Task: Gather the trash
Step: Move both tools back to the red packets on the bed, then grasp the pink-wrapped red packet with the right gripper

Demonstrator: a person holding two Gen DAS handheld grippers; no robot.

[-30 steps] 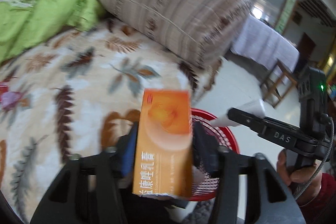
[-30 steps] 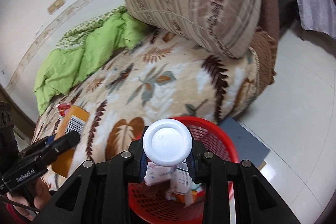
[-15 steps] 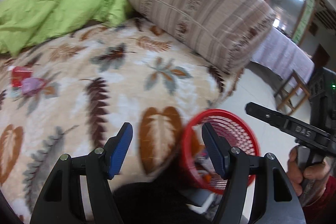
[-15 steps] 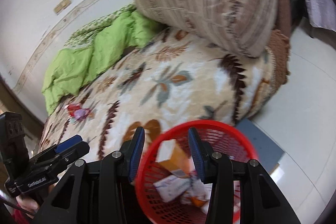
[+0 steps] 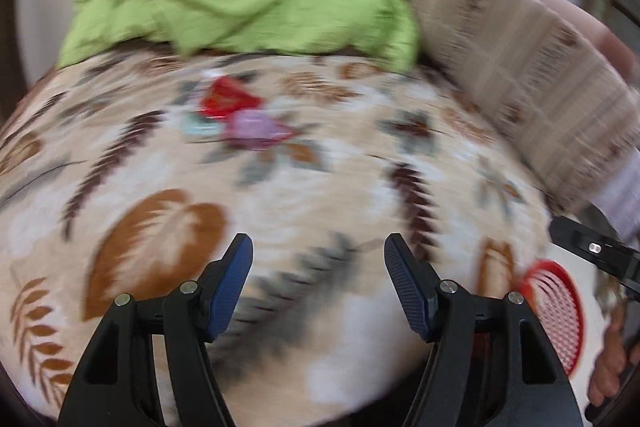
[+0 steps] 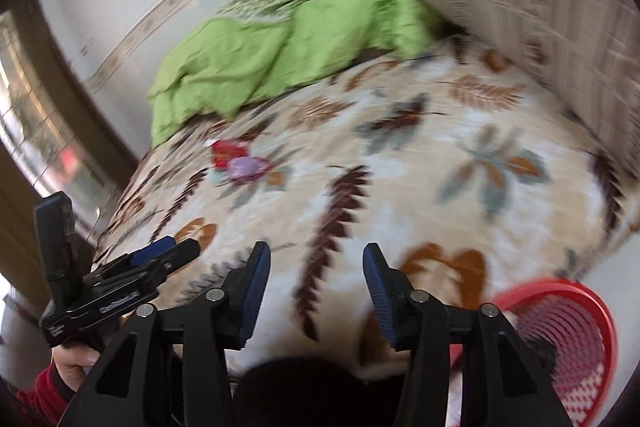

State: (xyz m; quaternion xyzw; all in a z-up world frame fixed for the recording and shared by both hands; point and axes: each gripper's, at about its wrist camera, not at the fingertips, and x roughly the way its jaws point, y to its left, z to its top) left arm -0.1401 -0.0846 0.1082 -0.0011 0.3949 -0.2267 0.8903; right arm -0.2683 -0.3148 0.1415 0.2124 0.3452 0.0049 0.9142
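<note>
Left gripper stands spread and empty above the leaf-patterned blanket; right gripper is opening, nothing between its jaws. Red basket sits beside the bed.

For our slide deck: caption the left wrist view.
Empty left gripper over leaf-print blanket, red and purple wrappers ahead.

Left tongs gape empty; right tongs are opening, empty too.
</note>
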